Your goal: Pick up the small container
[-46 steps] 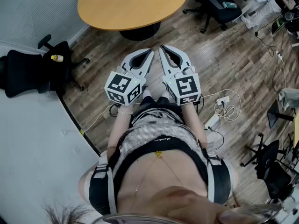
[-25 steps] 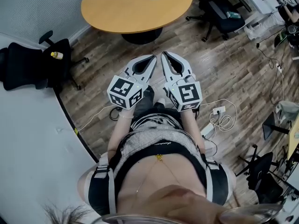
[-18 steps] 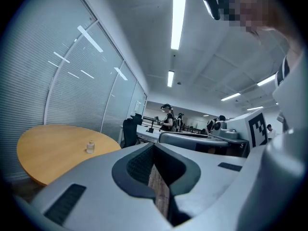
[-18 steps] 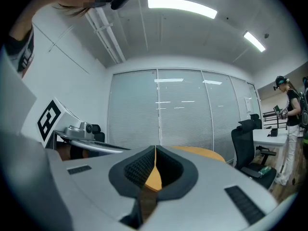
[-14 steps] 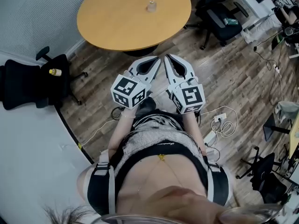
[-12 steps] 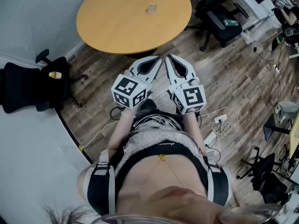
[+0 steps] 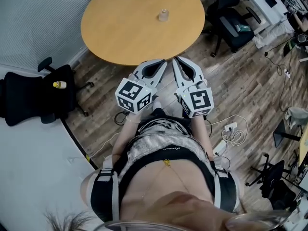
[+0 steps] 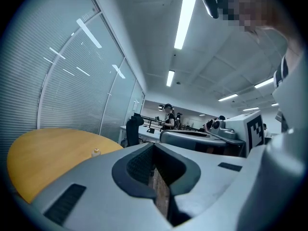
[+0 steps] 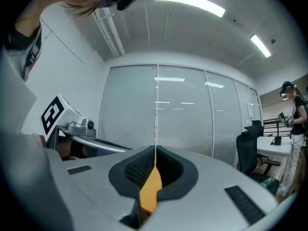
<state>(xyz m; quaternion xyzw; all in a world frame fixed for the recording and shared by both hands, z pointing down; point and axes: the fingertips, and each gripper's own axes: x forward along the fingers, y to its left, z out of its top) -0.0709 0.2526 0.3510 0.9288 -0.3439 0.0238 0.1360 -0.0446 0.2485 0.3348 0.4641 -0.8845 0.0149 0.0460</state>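
The left gripper [image 7: 162, 63] and right gripper [image 7: 176, 60] sit side by side at the near edge of the round wooden table [image 7: 115, 30], pointing at it. Both have their fingers pressed together, with nothing held. The small container [image 7: 163, 15] stands upright on the table's far right part, well apart from both

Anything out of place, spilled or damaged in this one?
Nothing is spilled or damaged. The container stands upright, alone on the table. Two minor oddities: a small yellow bottle sits on a black chair at left, and a power strip with coiled cable lies loose on the floor at right.
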